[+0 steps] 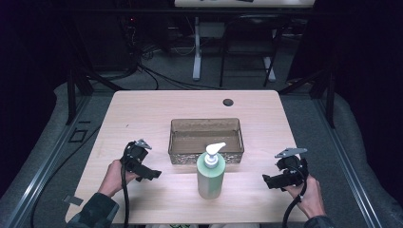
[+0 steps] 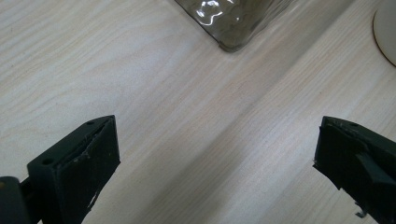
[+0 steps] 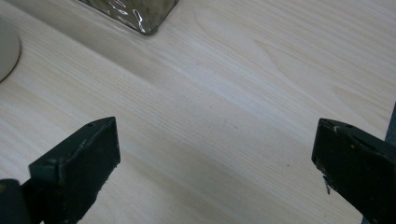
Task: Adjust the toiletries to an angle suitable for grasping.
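Observation:
A pale green pump bottle [image 1: 211,173] with a white pump head stands upright near the table's front edge, just in front of a clear brownish rectangular tray [image 1: 206,141]. My left gripper [image 1: 154,174] hovers low over the wood to the bottle's left, jaws wide apart with nothing between them. To the bottle's right, my right gripper [image 1: 267,182] is held the same way, open and empty. In the left gripper view a tray corner [image 2: 233,28] and the bottle's base [image 2: 386,28] show; in the right gripper view, a tray corner [image 3: 135,14] and the bottle's base [image 3: 5,51].
The light wooden table [image 1: 142,114] has a dark round hole [image 1: 228,102] near its far edge. Cables trail from both grippers off the front edge. Beyond the table are desk legs, cables and a dark floor.

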Available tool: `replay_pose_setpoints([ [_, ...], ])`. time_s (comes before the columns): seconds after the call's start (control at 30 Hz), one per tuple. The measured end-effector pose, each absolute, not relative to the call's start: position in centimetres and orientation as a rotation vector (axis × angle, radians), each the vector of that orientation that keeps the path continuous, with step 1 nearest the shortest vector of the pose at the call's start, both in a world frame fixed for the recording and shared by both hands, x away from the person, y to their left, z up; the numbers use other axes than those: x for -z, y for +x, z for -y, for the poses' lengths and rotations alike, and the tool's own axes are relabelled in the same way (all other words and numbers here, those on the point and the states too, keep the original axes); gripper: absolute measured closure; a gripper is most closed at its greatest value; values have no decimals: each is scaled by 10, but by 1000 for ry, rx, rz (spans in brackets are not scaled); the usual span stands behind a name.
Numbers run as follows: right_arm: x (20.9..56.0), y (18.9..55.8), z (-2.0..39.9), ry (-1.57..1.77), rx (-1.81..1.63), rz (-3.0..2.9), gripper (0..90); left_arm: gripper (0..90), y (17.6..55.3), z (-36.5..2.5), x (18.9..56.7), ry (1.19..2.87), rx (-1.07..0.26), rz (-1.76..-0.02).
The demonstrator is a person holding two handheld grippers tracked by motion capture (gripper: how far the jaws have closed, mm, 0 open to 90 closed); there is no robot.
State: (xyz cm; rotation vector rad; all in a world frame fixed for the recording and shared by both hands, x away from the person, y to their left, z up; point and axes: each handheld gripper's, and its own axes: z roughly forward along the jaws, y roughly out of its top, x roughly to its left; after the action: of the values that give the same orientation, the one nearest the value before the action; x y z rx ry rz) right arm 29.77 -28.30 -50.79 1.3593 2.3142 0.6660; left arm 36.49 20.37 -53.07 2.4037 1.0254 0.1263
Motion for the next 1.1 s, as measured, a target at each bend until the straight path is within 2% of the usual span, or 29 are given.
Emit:
replay_pose_setpoints([
  [0.27, 507, 300, 286, 1338, -631, -2307, 5, 0, 357, -206, 511, 2306, -181, -1025],
  [0.57, 506, 302, 285, 1325, -588, -2323, 5, 0, 348, -197, 507, 2305, -170, -1016],
  [0.8, 510, 305, 287, 1353, -577, -2330, 7, 0, 326, -179, 480, 2230, -187, -903],
  [0.97, 508, 304, 287, 1346, -579, -2319, 6, 0, 316, -161, 480, 2225, -158, -839],
  [1.1, 506, 304, 287, 1348, -585, -2314, 6, 0, 310, -148, 479, 2202, -187, -791],
])
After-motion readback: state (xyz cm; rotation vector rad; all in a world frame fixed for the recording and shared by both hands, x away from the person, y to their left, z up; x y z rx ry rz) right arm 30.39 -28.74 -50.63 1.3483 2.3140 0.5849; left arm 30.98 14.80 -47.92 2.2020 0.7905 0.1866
